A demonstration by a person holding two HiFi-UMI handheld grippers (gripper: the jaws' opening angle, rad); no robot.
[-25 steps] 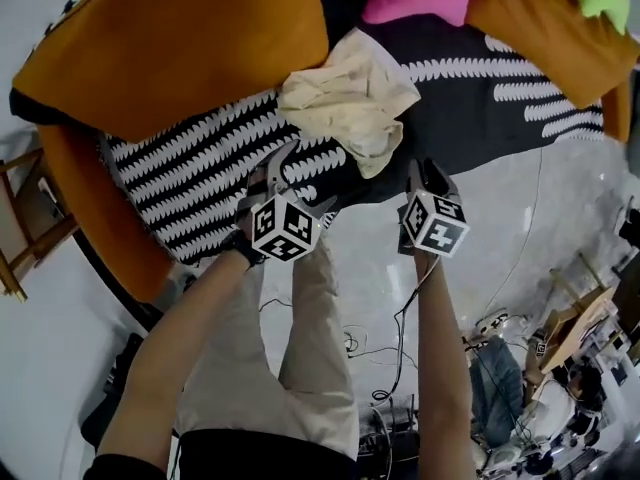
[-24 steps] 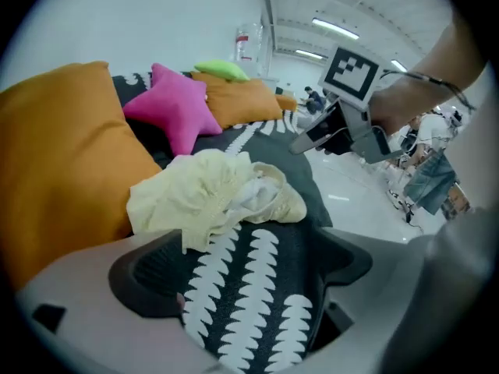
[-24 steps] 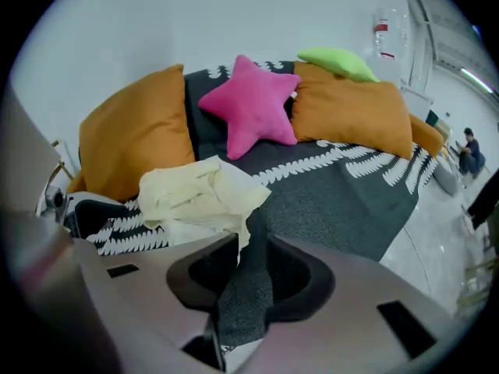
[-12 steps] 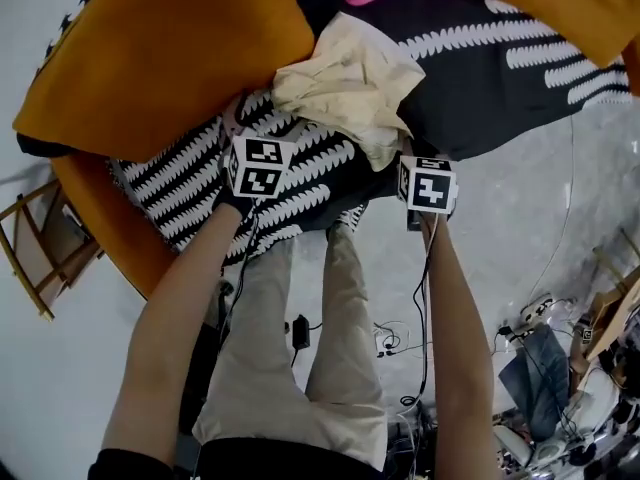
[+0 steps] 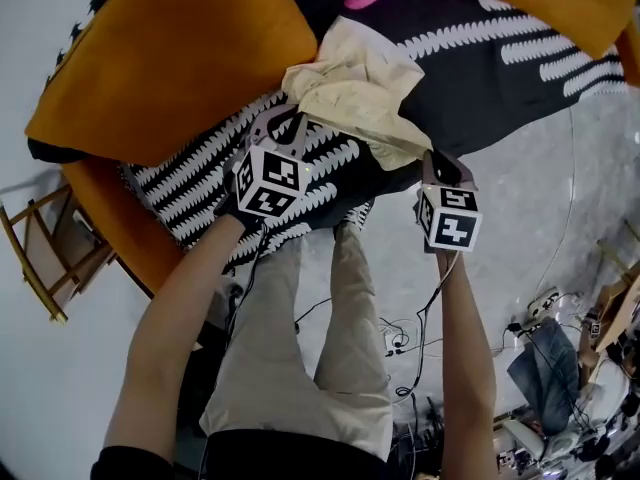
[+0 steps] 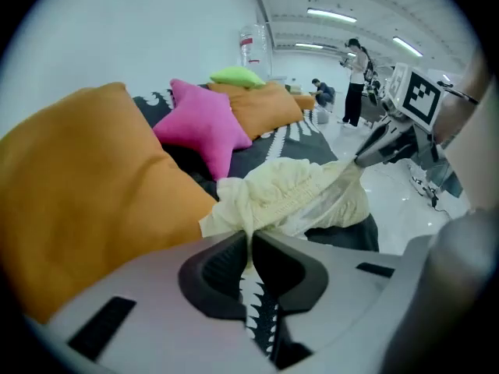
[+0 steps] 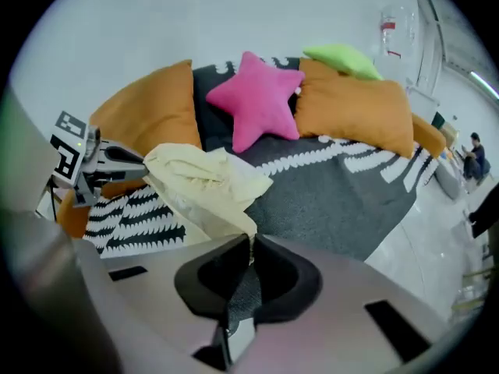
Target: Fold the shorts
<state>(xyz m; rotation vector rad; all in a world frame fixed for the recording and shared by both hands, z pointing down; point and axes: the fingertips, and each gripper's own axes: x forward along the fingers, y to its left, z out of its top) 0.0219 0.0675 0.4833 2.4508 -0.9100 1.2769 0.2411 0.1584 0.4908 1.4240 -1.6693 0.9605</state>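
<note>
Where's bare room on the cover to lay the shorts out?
Widest: dark cover right of the shorts, before the right orange cushion. Smaller: striped strip beside the left orange cushion. Crowded around the pink star.

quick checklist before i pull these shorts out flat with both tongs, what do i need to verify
1. Left tongs gripping the shorts: ok, the jaws have just closed on a fold of cloth.
2. Right tongs gripping the shorts: ok, the jaws have just closed on a cloth edge.
3. Shorts lying flat: not ok, they are crumpled in a heap between the two tongs.
4. Matching corners held: cannot tell, the bunching hides which edges these are.
5. Room to spread out: cannot tell, the orange cushion lies close beside the heap on the patterned cover.
</note>
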